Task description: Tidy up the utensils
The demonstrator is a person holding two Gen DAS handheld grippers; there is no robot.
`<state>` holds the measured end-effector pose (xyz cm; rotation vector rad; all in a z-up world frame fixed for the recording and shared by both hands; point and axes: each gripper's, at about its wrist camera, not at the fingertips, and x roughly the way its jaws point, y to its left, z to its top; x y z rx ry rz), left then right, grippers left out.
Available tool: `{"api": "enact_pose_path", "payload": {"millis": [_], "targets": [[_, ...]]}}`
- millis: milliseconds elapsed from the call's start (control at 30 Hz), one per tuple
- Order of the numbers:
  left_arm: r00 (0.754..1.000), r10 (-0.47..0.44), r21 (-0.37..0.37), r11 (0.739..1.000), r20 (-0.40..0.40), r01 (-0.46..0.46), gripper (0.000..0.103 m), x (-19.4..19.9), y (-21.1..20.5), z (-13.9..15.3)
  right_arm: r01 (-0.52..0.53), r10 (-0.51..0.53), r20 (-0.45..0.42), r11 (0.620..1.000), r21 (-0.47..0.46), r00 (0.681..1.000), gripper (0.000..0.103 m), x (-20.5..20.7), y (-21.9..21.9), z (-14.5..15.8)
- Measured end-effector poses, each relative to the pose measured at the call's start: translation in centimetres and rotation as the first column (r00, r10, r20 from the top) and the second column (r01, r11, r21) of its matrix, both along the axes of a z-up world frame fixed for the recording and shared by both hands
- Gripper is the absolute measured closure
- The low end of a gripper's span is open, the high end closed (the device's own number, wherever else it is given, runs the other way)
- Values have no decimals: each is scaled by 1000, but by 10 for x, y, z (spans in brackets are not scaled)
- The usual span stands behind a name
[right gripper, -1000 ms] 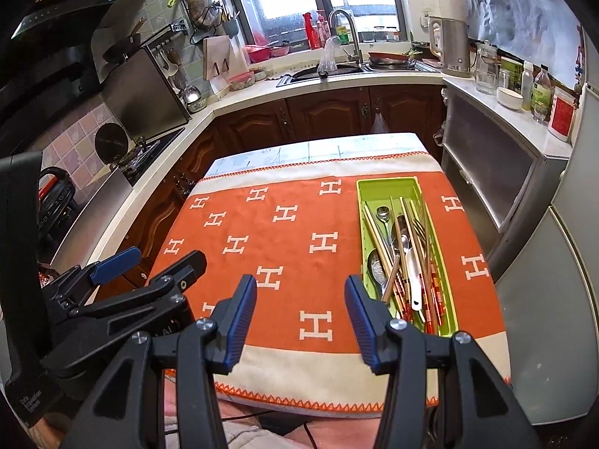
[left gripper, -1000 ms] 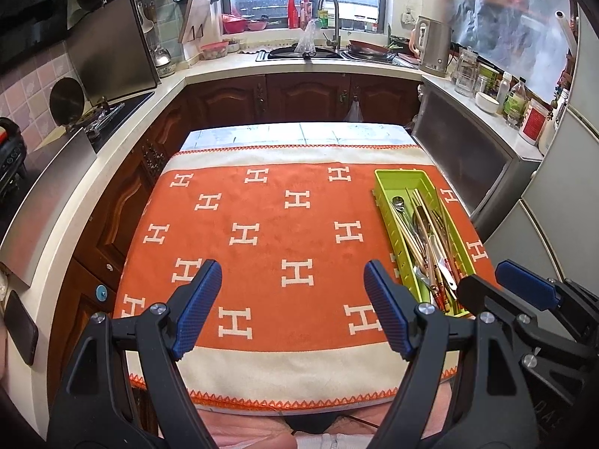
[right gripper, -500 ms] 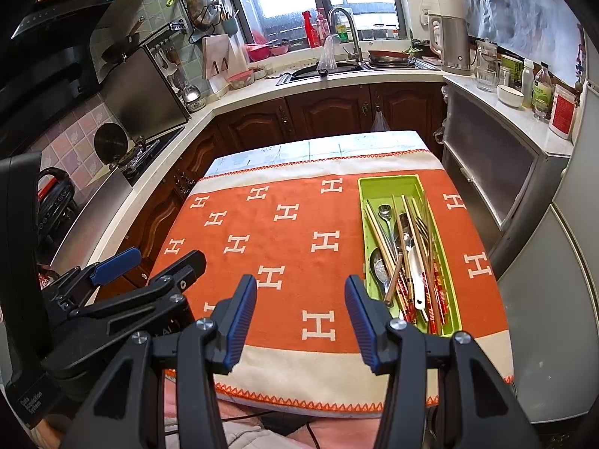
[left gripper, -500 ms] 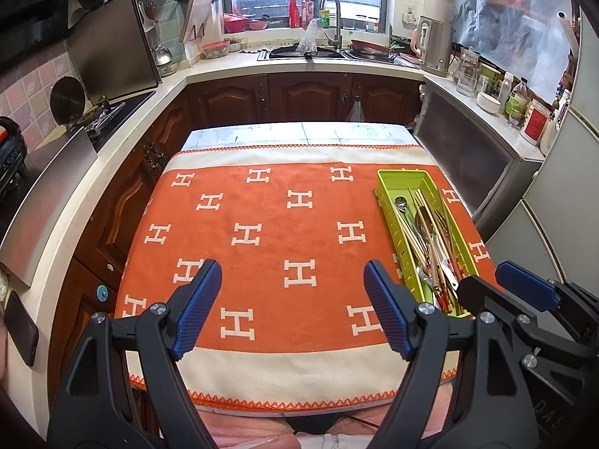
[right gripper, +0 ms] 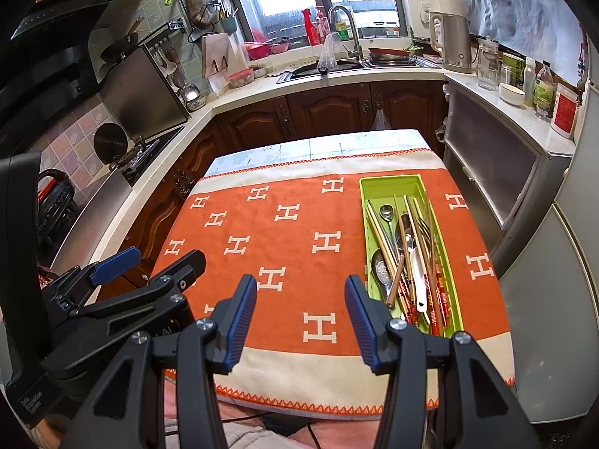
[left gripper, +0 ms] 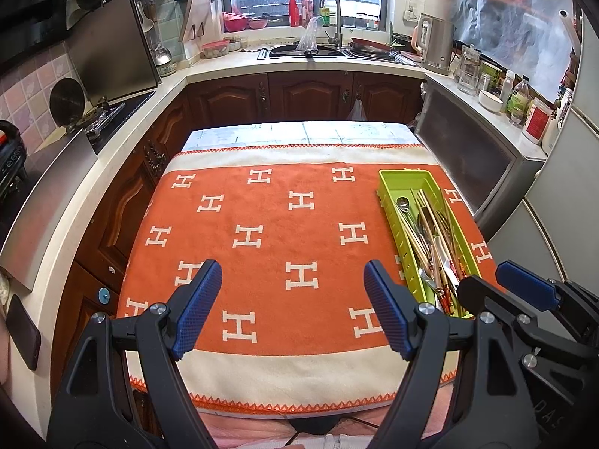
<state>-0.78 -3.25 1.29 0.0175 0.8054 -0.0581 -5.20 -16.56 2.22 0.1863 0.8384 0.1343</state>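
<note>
Soft, napped orange cloth with cream borders and a zigzag-stitched hem across the middle of the frame. Glossy lime-green plastic tray at right, holding polished metal spoons, pale wooden chopsticks and red-patterned lacquered handles. Matt black plastic gripper arms with blue, finely ribbed rubbery pads in the foreground. Dark varnished wood cabinets, brushed steel kettle at top.

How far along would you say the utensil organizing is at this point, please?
Nothing looks done yet: spoons, chopsticks and other utensils lie jumbled in the green tray on the orange cloth. Nothing is in hand: the left gripper and right gripper hover open and empty over the cloth. All the sorting remains.
</note>
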Motion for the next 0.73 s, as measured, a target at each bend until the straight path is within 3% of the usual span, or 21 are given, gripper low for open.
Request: {"api": "enact_pose_path", "payload": {"millis": [733], "targets": [[1000, -3, 13, 1000, -17, 3, 27, 10, 6, -6, -2, 2, -20, 1000, 17, 1000, 54, 8, 4, -8]]}}
